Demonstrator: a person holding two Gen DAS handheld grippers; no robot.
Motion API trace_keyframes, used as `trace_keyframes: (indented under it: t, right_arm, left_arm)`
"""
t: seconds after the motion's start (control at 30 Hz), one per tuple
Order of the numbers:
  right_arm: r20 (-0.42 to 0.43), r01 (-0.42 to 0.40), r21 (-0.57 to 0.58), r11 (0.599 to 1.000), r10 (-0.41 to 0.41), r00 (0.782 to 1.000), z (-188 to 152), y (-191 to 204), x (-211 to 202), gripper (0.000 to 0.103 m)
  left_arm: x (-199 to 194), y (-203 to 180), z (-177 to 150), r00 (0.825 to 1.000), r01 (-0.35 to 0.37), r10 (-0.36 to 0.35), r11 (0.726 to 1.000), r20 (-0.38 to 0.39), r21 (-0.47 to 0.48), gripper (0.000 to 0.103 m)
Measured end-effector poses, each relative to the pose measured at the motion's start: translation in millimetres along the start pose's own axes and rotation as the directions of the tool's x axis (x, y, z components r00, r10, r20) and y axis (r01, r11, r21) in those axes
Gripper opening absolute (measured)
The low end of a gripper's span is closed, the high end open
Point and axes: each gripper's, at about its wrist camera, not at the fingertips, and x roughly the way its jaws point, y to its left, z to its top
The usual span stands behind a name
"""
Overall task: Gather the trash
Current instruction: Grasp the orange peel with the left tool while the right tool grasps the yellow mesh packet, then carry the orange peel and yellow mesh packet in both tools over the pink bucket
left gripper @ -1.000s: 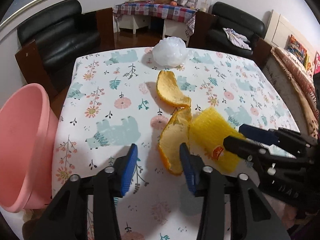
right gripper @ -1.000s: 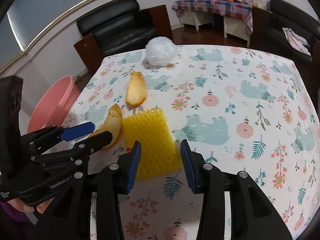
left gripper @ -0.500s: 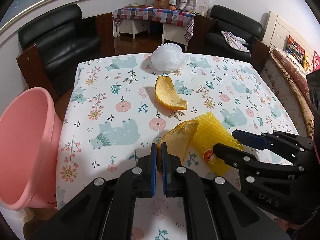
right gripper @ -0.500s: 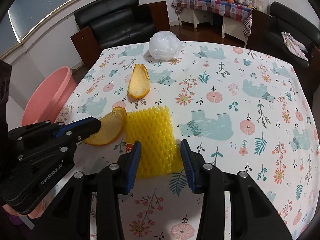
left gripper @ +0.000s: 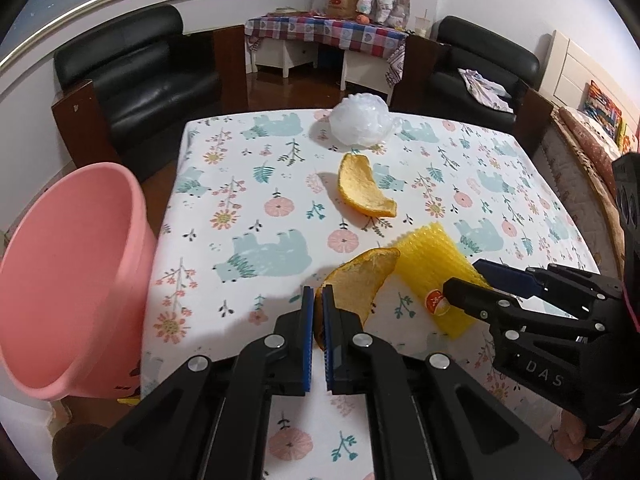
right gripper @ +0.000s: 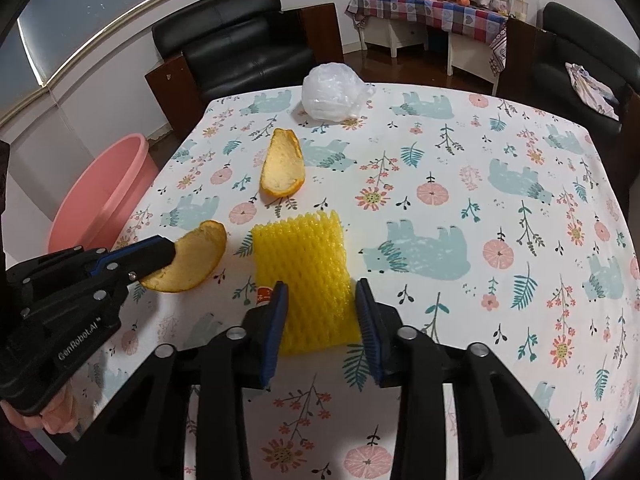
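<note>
My left gripper (left gripper: 318, 300) is shut on an orange peel (left gripper: 360, 280) and holds it just above the table; this also shows in the right wrist view (right gripper: 188, 258). My right gripper (right gripper: 320, 296) is open, its jaws on either side of a yellow foam fruit net (right gripper: 308, 272), which also shows in the left wrist view (left gripper: 432, 268). A second orange peel (left gripper: 362, 192) lies further back. A crumpled white plastic bag (left gripper: 362, 120) sits near the far edge. A pink tub (left gripper: 68, 264) stands off the table's left side.
The table has a floral bear-print cloth (right gripper: 480, 184). Black armchairs (left gripper: 136, 68) stand beyond the far edge, and another (left gripper: 480, 64) at the far right. A checked side table (left gripper: 328, 36) is at the back wall.
My left gripper has closed on the near orange peel and lifted it slightly, tilting it up. My right gripper has stayed open over the yellow net, edging a little closer.
</note>
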Motion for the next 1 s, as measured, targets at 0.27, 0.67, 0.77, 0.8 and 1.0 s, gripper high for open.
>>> trace_keyframes:
  t: [0.27,0.67,0.77,0.8,1.0]
  right_arm:
    - [0.018,-0.013,-0.029,0.999,0.014,1.0,-7,10,-8,0.018]
    - [0.064,-0.036,-0.083,0.996,0.041,0.997,-10,28,-28,0.013]
    - [0.079,-0.043,-0.082,0.996,0.049,0.996,-9,29,-35,0.012]
    - [0.086,-0.045,-0.08,0.996,0.052,0.995,-9,30,-38,0.012]
    - [0.129,-0.054,-0.073,0.996,0.063,0.99,-2,33,-53,0.012]
  left_arm:
    - [-11,11,-3,1.0,-0.022,0.022,0.999,0.016,-0.03,0.004]
    - [-31,20,-5,0.998,-0.027,0.031,0.998,0.061,-0.059,0.004]
    - [-36,25,-6,0.997,-0.029,0.034,0.997,0.074,-0.069,0.004]
    - [-38,27,-7,0.996,-0.03,0.036,0.997,0.078,-0.074,0.004]
    - [-50,40,-11,0.994,-0.035,0.046,0.994,0.103,-0.102,0.004]
